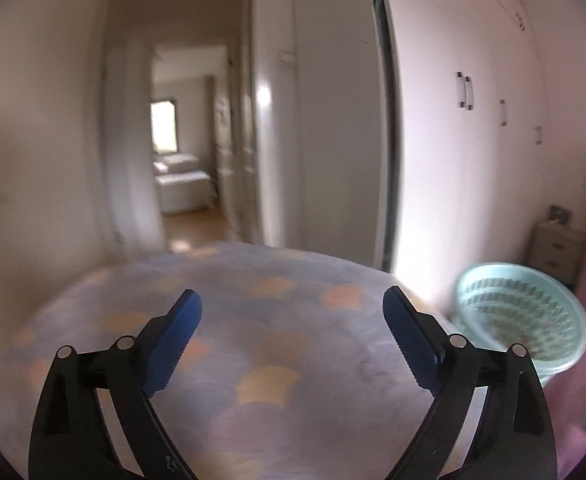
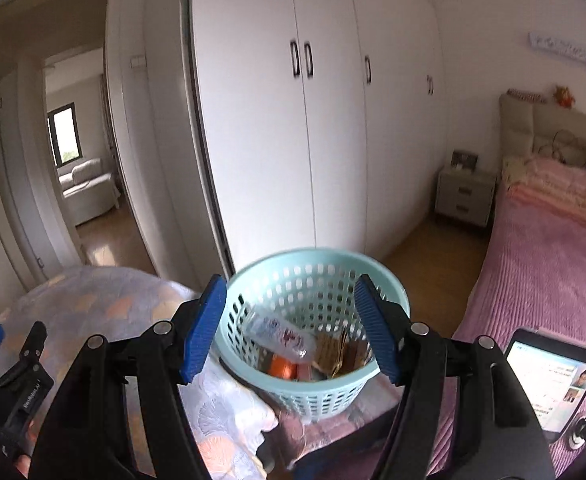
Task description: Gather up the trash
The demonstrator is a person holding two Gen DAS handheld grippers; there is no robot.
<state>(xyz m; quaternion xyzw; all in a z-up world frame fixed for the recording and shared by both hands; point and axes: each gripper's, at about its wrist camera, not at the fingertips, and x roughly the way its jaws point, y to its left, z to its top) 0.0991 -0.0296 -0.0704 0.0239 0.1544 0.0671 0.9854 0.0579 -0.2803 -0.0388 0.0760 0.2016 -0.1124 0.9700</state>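
Observation:
A pale mint plastic basket (image 2: pixel 313 392) rests on the bed. It holds a clear plastic bottle (image 2: pixel 281 336), an orange item (image 2: pixel 283 368) and brown wrappers (image 2: pixel 333 352). My right gripper (image 2: pixel 290 282) is open just in front of the basket and above its near rim, with nothing between the blue pads. My left gripper (image 1: pixel 291 296) is wide open and holds nothing. It hovers over a blue-grey bedspread with orange shapes (image 1: pixel 253 360). The basket (image 1: pixel 521 316) appears blurred beyond the left gripper's right finger. The black frame of the left tool (image 2: pixel 29 364) shows at the left edge of the right wrist view.
A pink ribbed blanket (image 2: pixel 541 280) covers the bed on the right, with a lit phone (image 2: pixel 553 376) lying on it. White wardrobe doors (image 2: pixel 313 120) stand behind, a nightstand (image 2: pixel 465 196) beside the headboard. An open doorway (image 2: pixel 77 160) leads to another room.

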